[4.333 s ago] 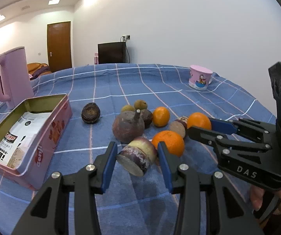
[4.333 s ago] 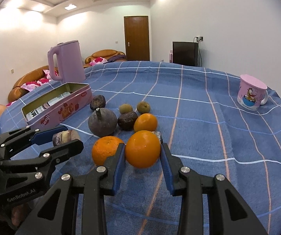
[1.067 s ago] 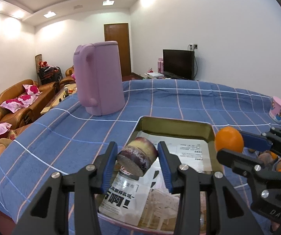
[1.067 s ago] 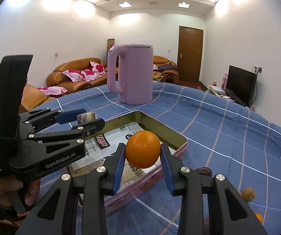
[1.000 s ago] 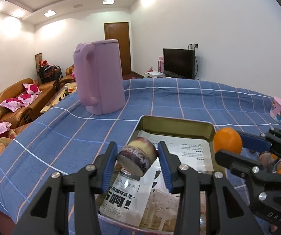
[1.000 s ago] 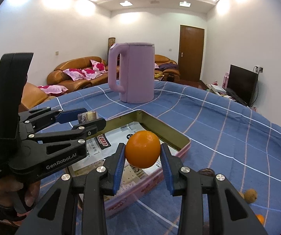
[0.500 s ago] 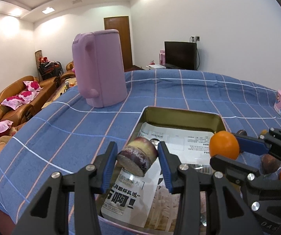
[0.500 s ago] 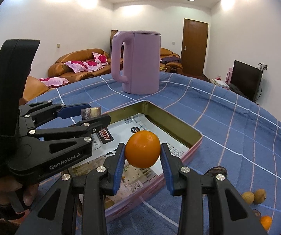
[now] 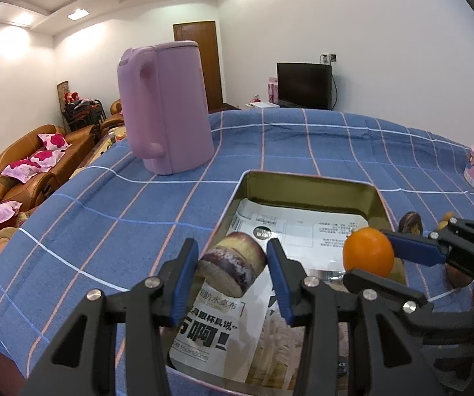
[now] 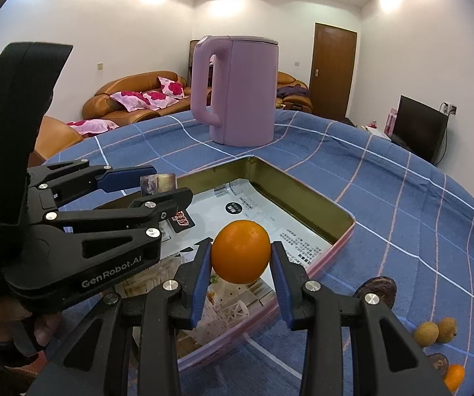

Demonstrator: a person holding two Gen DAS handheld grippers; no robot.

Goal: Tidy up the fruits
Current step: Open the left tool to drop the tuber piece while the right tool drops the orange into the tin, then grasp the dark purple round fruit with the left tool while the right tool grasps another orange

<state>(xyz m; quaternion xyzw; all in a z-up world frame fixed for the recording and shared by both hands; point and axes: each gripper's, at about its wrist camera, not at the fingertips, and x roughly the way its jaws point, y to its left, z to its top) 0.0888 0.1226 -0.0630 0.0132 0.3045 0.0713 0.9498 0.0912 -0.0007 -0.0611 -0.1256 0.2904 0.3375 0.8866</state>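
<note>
Behind left gripper (image 10: 157, 191), purple fruit (image 10: 157, 183) mostly hidden.

A home living room: brown leather sofas (image 10: 138, 99) with pink floral cushions (image 10: 167, 87) line the wall, a dark television (image 9: 304, 85) sits low beside a wooden door (image 10: 334, 69), and a table under a blue checked cloth (image 9: 105, 217) holds a lilac electric kettle (image 9: 166, 112)
</note>
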